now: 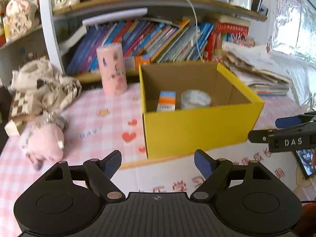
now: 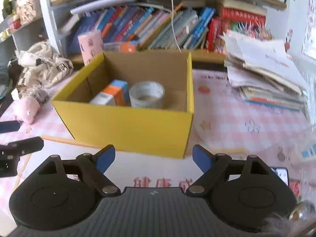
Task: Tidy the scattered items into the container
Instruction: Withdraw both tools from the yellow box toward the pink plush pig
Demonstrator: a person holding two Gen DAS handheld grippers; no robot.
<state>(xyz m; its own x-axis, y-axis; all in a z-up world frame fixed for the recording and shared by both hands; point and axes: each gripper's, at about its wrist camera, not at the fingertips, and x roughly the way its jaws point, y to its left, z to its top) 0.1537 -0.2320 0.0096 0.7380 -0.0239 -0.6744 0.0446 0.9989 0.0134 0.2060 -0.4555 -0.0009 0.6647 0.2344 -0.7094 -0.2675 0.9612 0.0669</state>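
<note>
We've got both tools, left and right, gaping empty; that pink plush looks soft and light, so we'd pinch its fat middle.

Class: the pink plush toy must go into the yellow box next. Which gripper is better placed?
Left. The pink plush toy lies just beside the open, empty left gripper; the yellow box separates it from the right gripper.

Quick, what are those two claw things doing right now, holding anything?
Left gripper: open, holding nothing.
Right gripper: open, holding nothing.
</note>
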